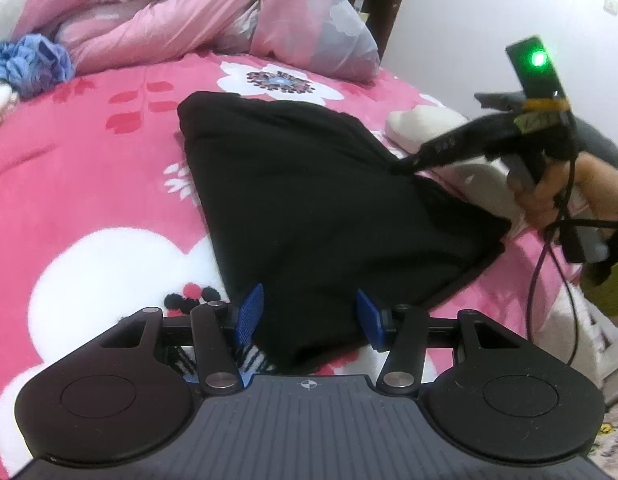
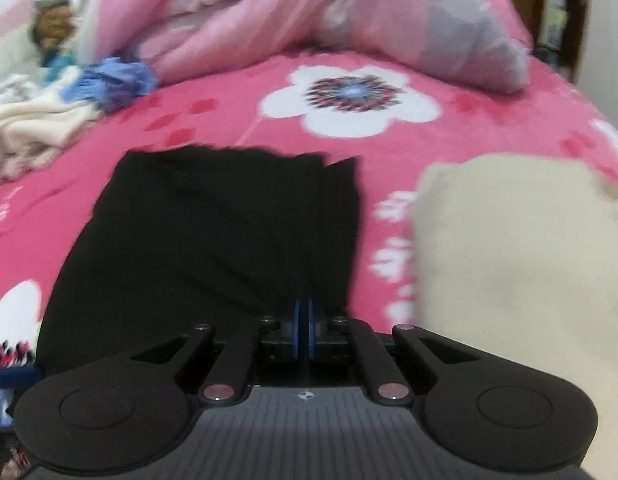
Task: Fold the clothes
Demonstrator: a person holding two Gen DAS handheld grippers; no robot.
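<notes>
One view shows the right tool [image 1: 409, 162] pinching the black garment [image 1: 301, 208]; left tool [image 1: 309, 316] open.

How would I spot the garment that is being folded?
Find the pink flowered bedspread covering the bed. In its middle lies the black garment, with a cream folded cloth beside it. It is the only black thing there, and the right gripper pinches its edge.

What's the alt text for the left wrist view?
The open left gripper straddles the near edge of a black garment on a pink floral bedspread, while the right gripper pinches the garment's right side.
</notes>
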